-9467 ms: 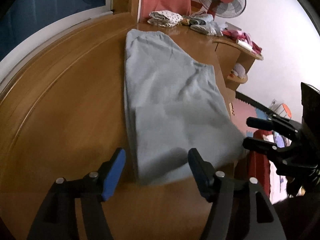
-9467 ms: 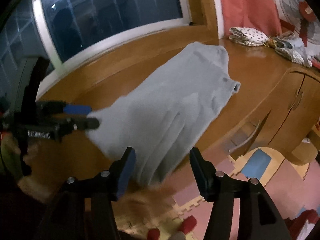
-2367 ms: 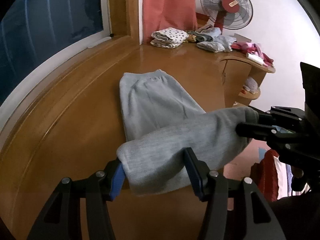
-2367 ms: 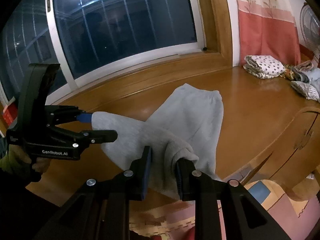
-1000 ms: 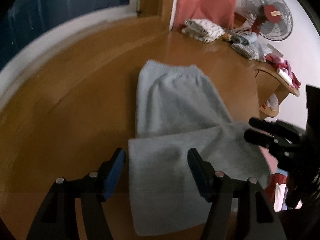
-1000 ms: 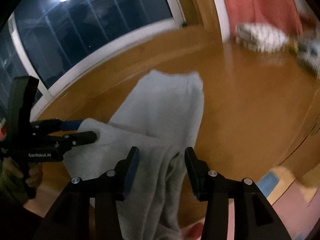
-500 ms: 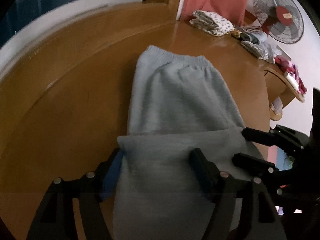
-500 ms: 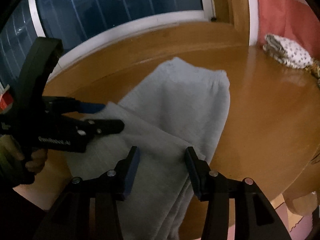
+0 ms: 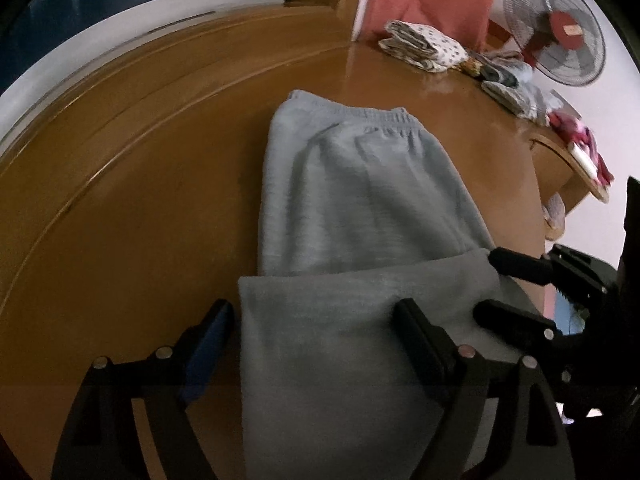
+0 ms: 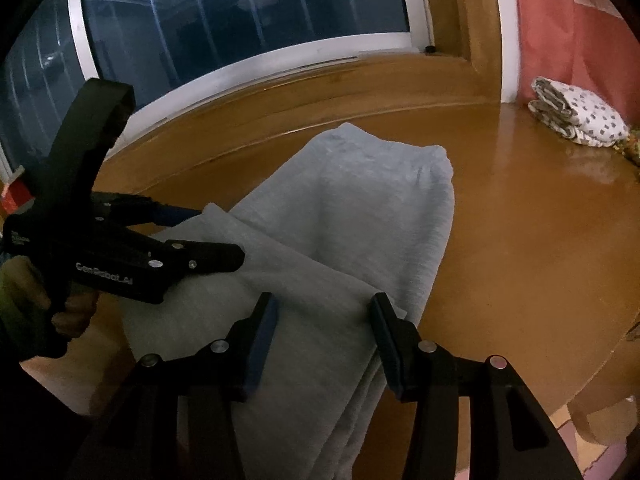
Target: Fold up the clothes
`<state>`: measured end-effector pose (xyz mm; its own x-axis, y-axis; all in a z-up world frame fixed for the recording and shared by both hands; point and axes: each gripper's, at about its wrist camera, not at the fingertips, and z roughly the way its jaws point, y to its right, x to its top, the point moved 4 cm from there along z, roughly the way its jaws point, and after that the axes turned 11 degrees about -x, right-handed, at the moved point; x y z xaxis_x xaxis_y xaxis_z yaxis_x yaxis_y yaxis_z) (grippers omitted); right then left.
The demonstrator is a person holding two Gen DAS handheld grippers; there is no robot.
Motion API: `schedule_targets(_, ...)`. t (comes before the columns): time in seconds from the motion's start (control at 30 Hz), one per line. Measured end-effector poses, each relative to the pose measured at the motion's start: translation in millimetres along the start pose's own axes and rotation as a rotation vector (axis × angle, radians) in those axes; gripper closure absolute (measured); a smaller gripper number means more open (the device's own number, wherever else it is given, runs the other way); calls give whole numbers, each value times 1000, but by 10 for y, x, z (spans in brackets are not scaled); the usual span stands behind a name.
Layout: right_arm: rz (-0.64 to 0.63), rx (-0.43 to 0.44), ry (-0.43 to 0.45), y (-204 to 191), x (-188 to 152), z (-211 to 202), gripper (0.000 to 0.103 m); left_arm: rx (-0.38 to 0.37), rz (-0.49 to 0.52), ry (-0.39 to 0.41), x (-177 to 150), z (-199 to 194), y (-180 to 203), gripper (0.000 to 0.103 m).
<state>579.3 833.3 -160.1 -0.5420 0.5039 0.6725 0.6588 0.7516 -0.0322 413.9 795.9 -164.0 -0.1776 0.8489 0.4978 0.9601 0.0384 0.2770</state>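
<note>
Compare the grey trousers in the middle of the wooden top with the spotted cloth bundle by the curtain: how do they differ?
The grey trousers are plain; the spotted cloth bundle is white with small dark marks. The trousers lie long with only the lower part turned back over them; the bundle is folded compact. The trousers lie under both tools; the bundle sits far off. Both rest on the wooden top.

A glossy wooden counter (image 10: 540, 240) curves beneath a dark night window (image 10: 240, 12) with a white frame (image 10: 280, 60). At two o'clock hangs a red curtain (image 10: 576, 32) beside a wooden post (image 10: 480, 20). Farther round, at three o'clock, a red-hubbed fan (image 9: 556, 36) stands before a pale wall (image 9: 616, 140). Light is dim.
</note>
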Motion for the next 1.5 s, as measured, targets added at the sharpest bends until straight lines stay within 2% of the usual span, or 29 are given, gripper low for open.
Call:
schedule_targets(0.07, 24, -63, -11, 19, 35, -51, 55, 2, 14, -10, 10, -40, 0, 20)
schedule_targets(0.2, 115, -138, 39, 174, 40, -313, 53, 34, 48, 4, -38, -245, 29, 22)
schedule_targets(0.33, 212, -142, 78, 362, -100, -609, 45, 41, 93, 13, -165, -474, 73, 22)
schedule_targets(0.43, 227, -115, 87, 387, -285, -774, 43, 39, 124, 11, -308, -612, 124, 22)
schedule_targets(0.6, 142, -66, 36, 156, -517, -878, 42, 36, 145, -9, -530, -746, 210, 22)
schedule_targets(0.73, 66, -24, -2, -68, -621, -870, 42, 44, 153, -34, -663, -697, 231, 22)
schedule_targets(0.93, -37, -39, -12, -293, -626, -740, 42, 10, 139, -38, -808, -606, 204, 22)
schedule_targets(1.13, -49, -44, -45, -321, -628, -557, 42, -22, 136, -42, -843, -456, 167, 22)
schedule_targets(1.37, -47, -78, -46, -327, -625, -473, 42, 11, 190, -42, -887, -320, 231, 22)
schedule_targets(1.5, -40, -91, -34, -360, -658, -488, 42, 1, 217, -30, -857, -299, 313, 24)
